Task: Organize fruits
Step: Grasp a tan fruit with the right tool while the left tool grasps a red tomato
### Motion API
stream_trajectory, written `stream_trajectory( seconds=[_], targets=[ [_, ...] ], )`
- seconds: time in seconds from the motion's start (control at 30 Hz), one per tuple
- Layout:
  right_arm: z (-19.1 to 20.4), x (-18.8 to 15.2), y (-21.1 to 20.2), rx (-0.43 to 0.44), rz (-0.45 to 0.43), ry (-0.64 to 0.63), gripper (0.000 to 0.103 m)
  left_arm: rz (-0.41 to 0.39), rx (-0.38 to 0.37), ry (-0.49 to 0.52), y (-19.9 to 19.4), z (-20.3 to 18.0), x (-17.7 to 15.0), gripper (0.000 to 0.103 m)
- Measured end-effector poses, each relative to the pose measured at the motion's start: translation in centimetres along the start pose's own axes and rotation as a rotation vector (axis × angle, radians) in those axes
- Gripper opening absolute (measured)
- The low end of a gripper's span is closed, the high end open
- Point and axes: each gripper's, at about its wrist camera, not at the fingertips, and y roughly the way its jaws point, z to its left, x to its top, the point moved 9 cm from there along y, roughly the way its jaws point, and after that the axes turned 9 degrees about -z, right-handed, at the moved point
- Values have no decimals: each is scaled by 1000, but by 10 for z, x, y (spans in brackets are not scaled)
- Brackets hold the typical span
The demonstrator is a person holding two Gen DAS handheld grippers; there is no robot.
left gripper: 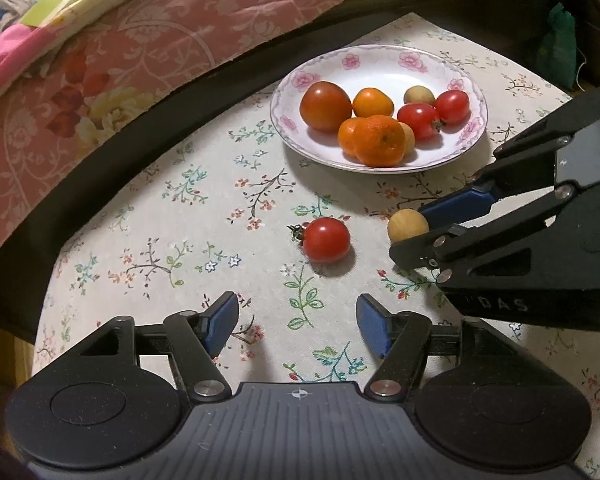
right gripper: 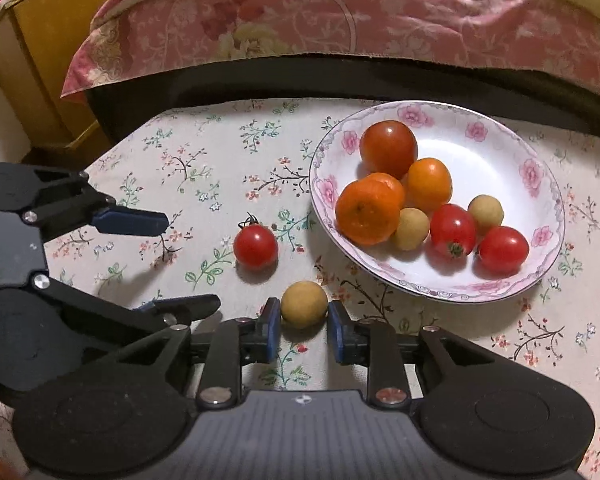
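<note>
My right gripper clamps the tan fruit near the plate; only my left-wrist view shows my left gripper spread, empty.

Bench under pale cloth with floral sprigs. Behind it, a bed with pink floral bedspread over a dark base. Yellow wooden cabinet far left. Dim, warm light.

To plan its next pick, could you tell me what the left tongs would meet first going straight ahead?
Probably the loose cherry tomato on the tablecloth, lying ahead of the open left tongs; depth is uncertain.
</note>
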Motion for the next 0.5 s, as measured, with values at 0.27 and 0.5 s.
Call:
stream_trajectory(
  seconds=[0.27, 0.5],
  targets=[
    [-11, -4, -13, -17, 10, 4, 26, -1, -2, -37, 5, 7, 3, 72],
    [-26, -18, -33, -37, 26, 15, 26, -27, -26, -75, 19, -9, 20, 65]
  ],
)
